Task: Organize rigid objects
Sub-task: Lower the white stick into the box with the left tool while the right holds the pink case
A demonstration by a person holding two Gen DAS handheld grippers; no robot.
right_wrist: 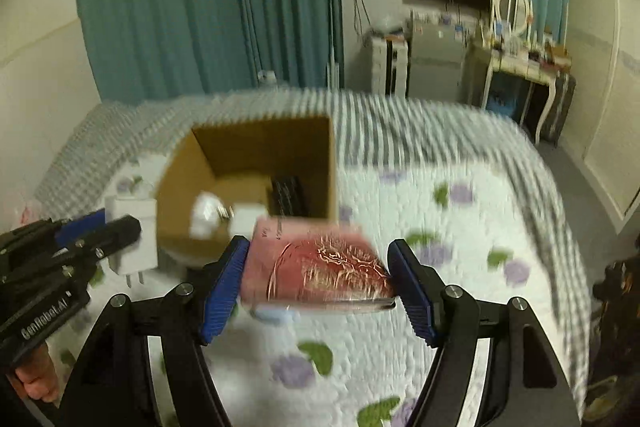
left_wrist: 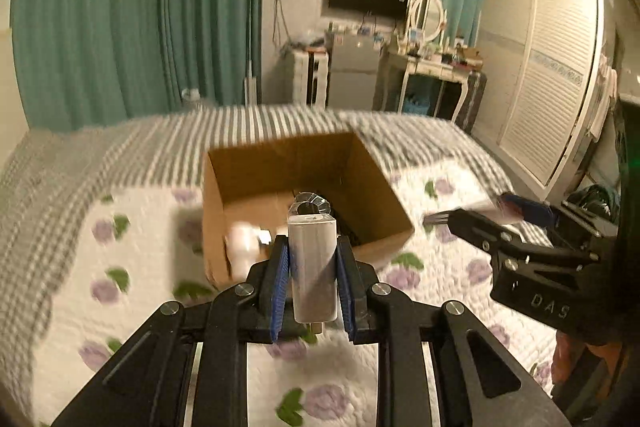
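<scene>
Left wrist view is showing the left gripper (left_wrist: pixel 313 281) clamping its ribbed blue pads on a smooth white rectangular plug charger (left_wrist: pixel 312 267), hovering just before the open brown cardboard box (left_wrist: pixel 372 179) sitting on the quilted floral bedspread (left_wrist: pixel 120 287). Right wrist view is showing the right gripper (right_wrist: pixel 320 283) squeezing a glossy pink rectangular packet (right_wrist: pixel 320 267) near the box's rim.

Both wrist views toward box (left_wrist: pixel 304 187) (close)
</scene>
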